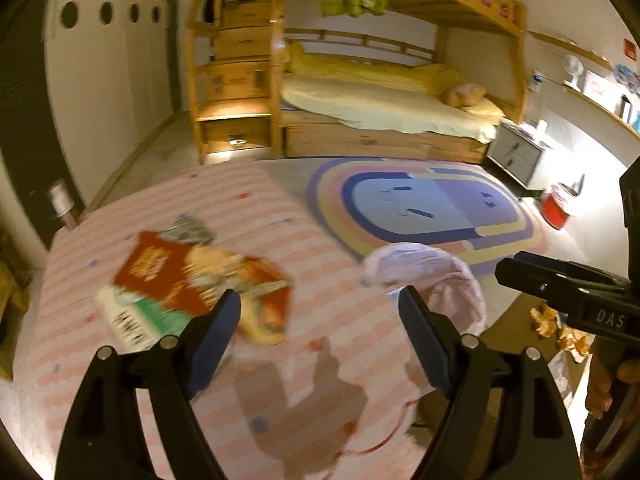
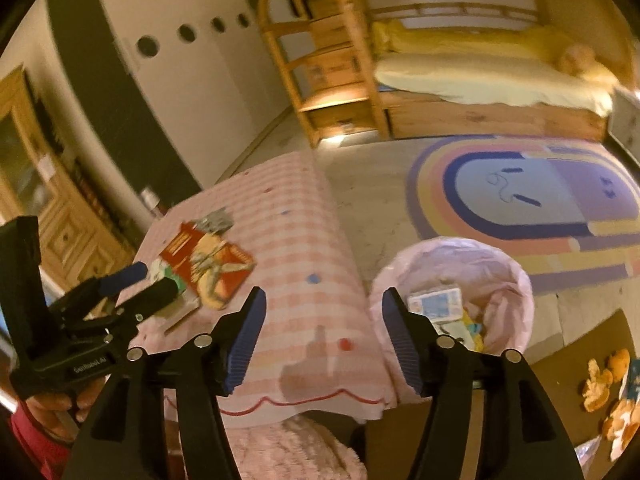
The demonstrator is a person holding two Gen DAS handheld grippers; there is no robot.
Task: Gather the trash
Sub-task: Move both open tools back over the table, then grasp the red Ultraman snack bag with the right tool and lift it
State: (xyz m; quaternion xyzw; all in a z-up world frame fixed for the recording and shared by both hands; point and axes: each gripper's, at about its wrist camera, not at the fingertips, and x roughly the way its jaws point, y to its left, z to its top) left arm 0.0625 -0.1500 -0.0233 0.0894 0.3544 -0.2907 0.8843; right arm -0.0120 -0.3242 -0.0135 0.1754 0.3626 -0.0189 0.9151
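A table in a pink striped cloth (image 1: 280,216) carries a pile of wrappers: a red snack bag (image 1: 200,280), a green-and-white packet (image 1: 136,320) and a silver wrapper (image 1: 188,230). My left gripper (image 1: 320,300) hangs open just above the cloth, its left finger at the red bag's near edge, nothing between the pads. In the right wrist view it (image 2: 154,280) hovers over the green packet (image 2: 172,280). My right gripper (image 2: 324,300) is open and empty, above the table's edge and the pink-lined bin (image 2: 512,280), which holds a blue-and-white packet (image 2: 436,304).
The bin (image 1: 440,276) stands on the floor off the table's right edge. Beyond lie a rainbow rug (image 1: 424,208), a wooden bunk bed (image 1: 384,120), a grey nightstand (image 1: 516,156) and a red bucket (image 1: 556,212). Stuffed toys (image 2: 608,396) lie on the floor; a pink fluffy seat (image 2: 296,452) sits below.
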